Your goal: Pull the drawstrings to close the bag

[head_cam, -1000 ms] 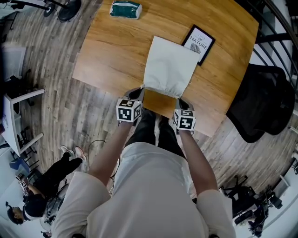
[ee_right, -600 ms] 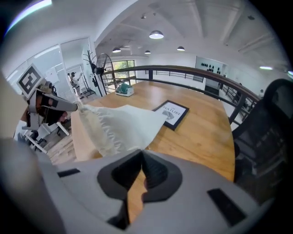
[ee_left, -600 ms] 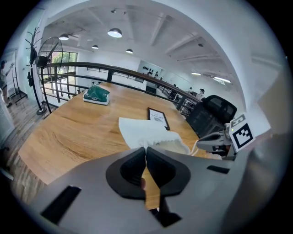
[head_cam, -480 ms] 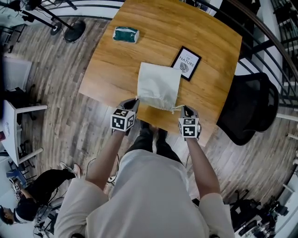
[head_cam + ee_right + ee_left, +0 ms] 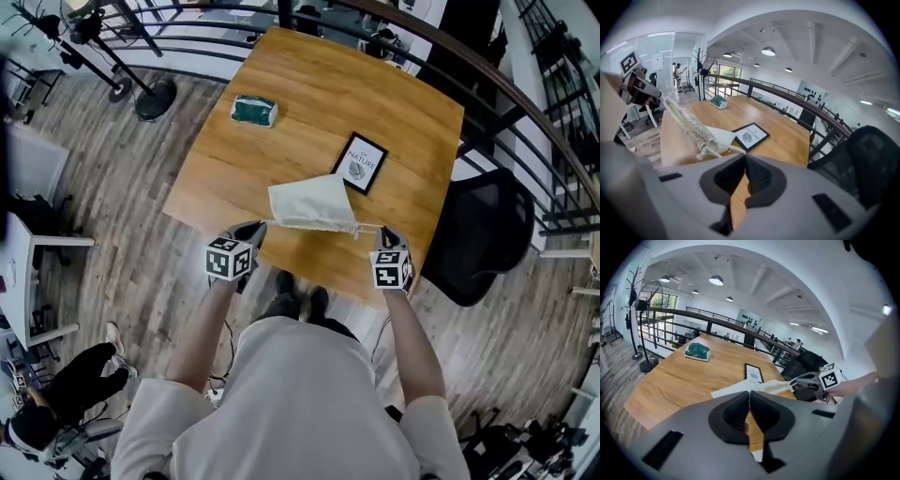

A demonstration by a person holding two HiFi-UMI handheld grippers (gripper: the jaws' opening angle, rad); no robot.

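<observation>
Both forearms are being held out in front of the body and spread apart, with each gripper being pointed forward and downward at the near edge of the wooden table (image 5: 309,94). The left gripper (image 5: 251,231) is being kept clenched, its jaws pressed together on the left drawstring (image 5: 265,222) where that cord leaves the bag's corner. The right gripper (image 5: 385,233) is likewise being kept clenched, with the right drawstring (image 5: 368,226) being pinched at the tips of its jaws and drawn taut.

The white bag (image 5: 314,202) is being held between the two grippers, above the near part of the table. Its mouth is being bunched into tight gathers along the line of the cords, while its body is being let trail away toward the tabletop.

Just beyond the bag, a black picture frame (image 5: 360,162) is lying flat on the table, very near the bag's far corner. A green packet (image 5: 254,111) is lying well apart, toward the far left of the tabletop. A black chair (image 5: 483,234) is standing beside the table's right edge, near the right gripper. A dark railing (image 5: 525,103) is running behind the table. Nothing is being placed between either gripper and the bag.
</observation>
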